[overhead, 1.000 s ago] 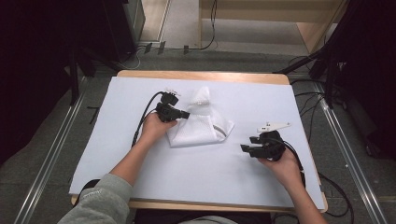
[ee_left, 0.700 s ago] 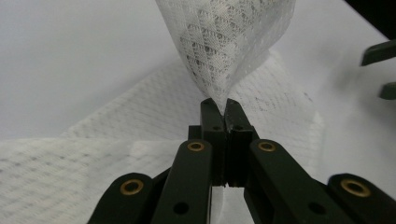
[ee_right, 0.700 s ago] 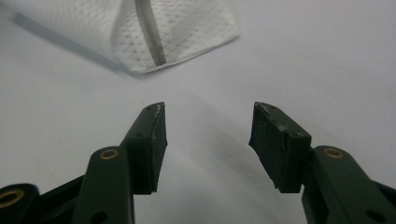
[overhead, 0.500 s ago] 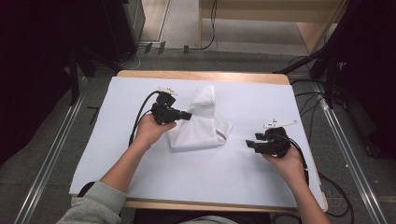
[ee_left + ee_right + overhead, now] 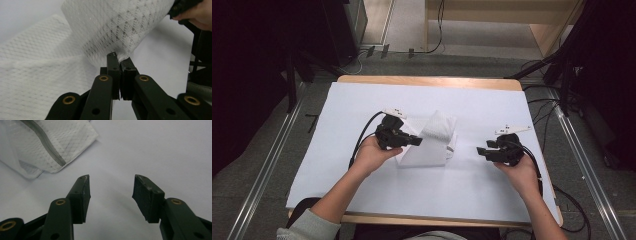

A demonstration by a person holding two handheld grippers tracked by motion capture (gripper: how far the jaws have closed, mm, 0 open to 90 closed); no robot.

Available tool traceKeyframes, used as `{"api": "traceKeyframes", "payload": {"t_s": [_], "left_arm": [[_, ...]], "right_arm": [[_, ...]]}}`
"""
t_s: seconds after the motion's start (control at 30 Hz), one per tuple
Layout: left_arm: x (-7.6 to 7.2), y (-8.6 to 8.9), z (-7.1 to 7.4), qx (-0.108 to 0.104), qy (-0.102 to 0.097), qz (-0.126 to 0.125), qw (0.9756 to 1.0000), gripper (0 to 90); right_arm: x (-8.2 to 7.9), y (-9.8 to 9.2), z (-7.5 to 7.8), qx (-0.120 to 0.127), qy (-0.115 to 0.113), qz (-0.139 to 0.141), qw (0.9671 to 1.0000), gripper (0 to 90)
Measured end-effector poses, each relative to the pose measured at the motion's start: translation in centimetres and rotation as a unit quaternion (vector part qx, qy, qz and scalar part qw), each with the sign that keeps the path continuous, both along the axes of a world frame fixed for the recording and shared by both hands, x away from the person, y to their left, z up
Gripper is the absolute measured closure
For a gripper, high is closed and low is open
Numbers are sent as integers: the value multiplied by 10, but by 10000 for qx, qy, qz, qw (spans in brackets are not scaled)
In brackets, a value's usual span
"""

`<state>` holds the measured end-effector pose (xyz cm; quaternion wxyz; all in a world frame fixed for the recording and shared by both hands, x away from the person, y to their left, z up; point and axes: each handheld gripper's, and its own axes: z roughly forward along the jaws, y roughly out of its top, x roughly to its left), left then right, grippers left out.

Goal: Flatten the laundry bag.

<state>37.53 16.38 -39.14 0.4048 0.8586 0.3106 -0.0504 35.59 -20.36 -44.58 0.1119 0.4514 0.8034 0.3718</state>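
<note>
A white mesh cloth (image 5: 432,147) lies crumpled in the middle of the table. My left gripper (image 5: 417,141) is shut on one edge of it and holds a flap raised off the pile. In the left gripper view the jaws (image 5: 119,58) pinch the cloth (image 5: 115,25) at its hanging edge. My right gripper (image 5: 479,150) hovers to the right of the cloth, apart from it. Its jaws (image 5: 111,185) are open and have just been closing a little, with nothing between them. A cloth corner (image 5: 50,142) with a grey stripe lies ahead of them to the left.
A white sheet (image 5: 362,100) covers the wooden table (image 5: 427,80). Cables trail from both grippers over the sheet. Dark stands and floor cables surround the table. The right hand (image 5: 197,17) appears beyond the raised cloth in the left gripper view.
My left gripper has drawn toward the person and a little right, lifting the pinched cloth edge into a taller flap. The right hand has barely shifted.
</note>
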Motion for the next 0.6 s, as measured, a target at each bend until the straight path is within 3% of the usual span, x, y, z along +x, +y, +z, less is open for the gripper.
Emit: {"api": "traceKeyframes", "payload": {"t_s": [0.13, 0.43, 0.6], "left_arm": [[-11, -1, -6, -50, 96, -99, 9999, 878], [-28, -5, -16, 83, 231, -301, 9992, 806], [-40, 2, -6, -49, 137, -416, 9990, 642]], "right_arm": [[3, 0, 0, -2, 16, -23, 10000, 490], [5, 3, 0, -13, 5, 67, 10000, 494], [6, 5, 0, 4, 14, 77, 10000, 495]]}}
